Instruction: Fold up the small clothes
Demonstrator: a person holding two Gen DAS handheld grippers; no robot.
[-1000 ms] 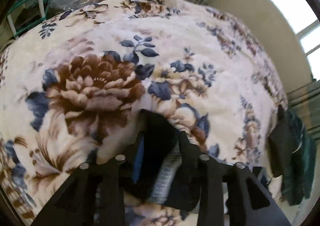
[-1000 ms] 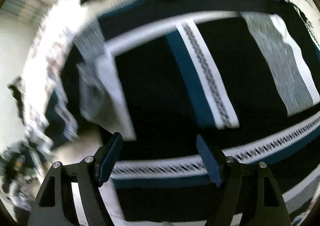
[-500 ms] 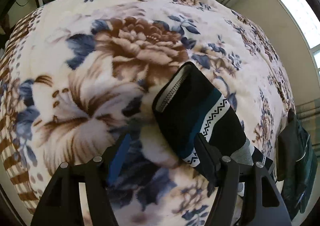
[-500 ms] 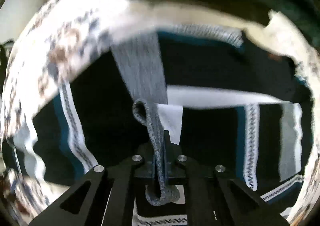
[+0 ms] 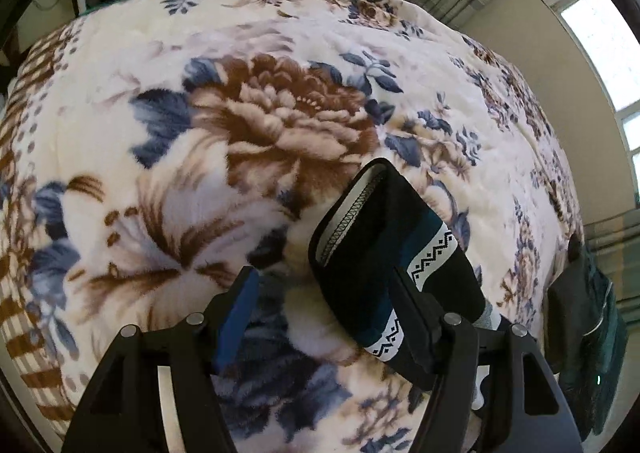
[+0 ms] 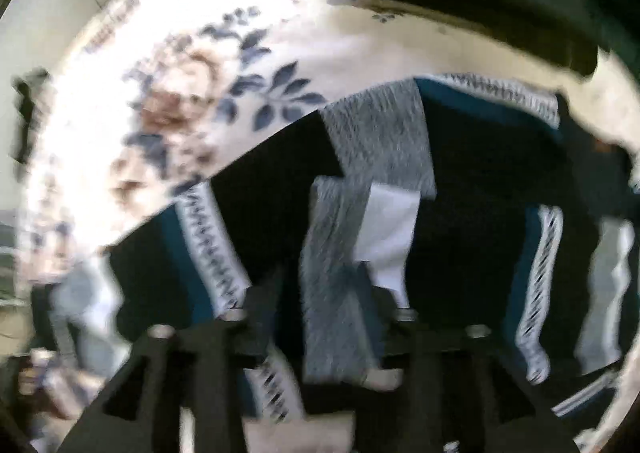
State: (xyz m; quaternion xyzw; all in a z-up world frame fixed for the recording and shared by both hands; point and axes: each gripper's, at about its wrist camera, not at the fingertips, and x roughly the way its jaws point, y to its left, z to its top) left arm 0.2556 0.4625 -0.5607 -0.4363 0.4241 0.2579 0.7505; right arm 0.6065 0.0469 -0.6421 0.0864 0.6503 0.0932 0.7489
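My left gripper [image 5: 322, 295] has its fingers apart over the blanket [image 5: 168, 101], beside the sweater [image 5: 384, 249]. My right gripper's [image 6: 324, 289] fingers are blurred; I cannot tell.

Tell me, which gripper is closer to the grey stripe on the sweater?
Right. The right gripper has the grey stripe lying between its fingers, though the picture is blurry. The left gripper is open over the sleeve cuff, away from that stripe.

Black knit sweater [image 6: 472, 221] with teal, grey and white patterned stripes, lay spread flat on floral blanket [image 5: 240, 141], one sleeve [image 5: 384, 253] stretched out across blanket, cuff open and showing white inner seam, right view blurred
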